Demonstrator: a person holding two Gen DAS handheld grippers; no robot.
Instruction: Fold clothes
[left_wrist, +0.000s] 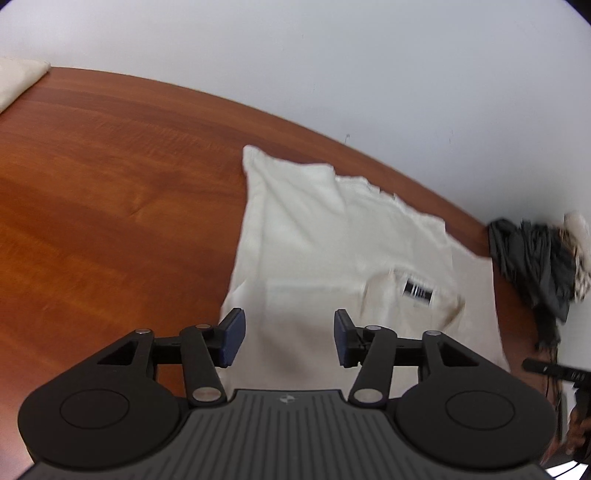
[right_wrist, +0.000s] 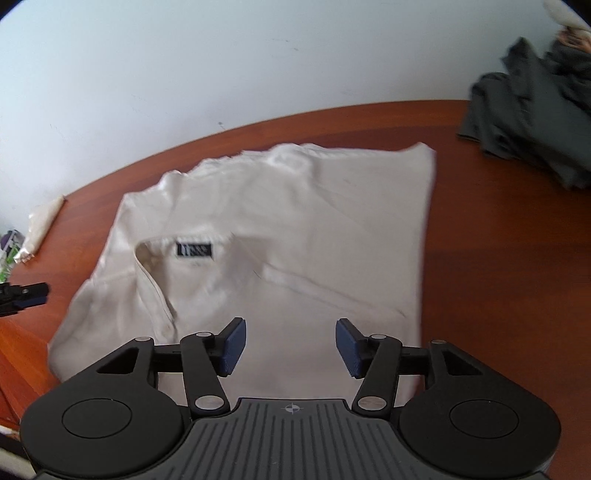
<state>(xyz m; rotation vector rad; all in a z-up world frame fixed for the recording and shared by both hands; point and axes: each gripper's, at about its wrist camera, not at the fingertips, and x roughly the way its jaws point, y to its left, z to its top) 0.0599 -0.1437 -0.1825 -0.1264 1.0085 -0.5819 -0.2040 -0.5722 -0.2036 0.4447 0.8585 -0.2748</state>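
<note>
Shirt (right_wrist: 258, 236) lies flat on the worktop (left_wrist: 110, 203), cream, partly folded, collar and black neck label (right_wrist: 194, 250) facing up. Both tools hang above its near edge with nothing between the pads: left tool (left_wrist: 288, 338) gapes empty over the shirt's left side, right tool (right_wrist: 290, 345) gapes empty over the right side. Looks like a fold is laid and the next one needs a fresh grip. To do it well: bring both tools down on matching corners of the shirt's near hem, pinch every layer, lift evenly, carry toward the collar, keep side edges aligned. Dark clothes pile (right_wrist: 535, 125) sits well right of the shirt, a pale folded cloth (left_wrist: 18, 79) far left of it; steer clear of both.
</note>
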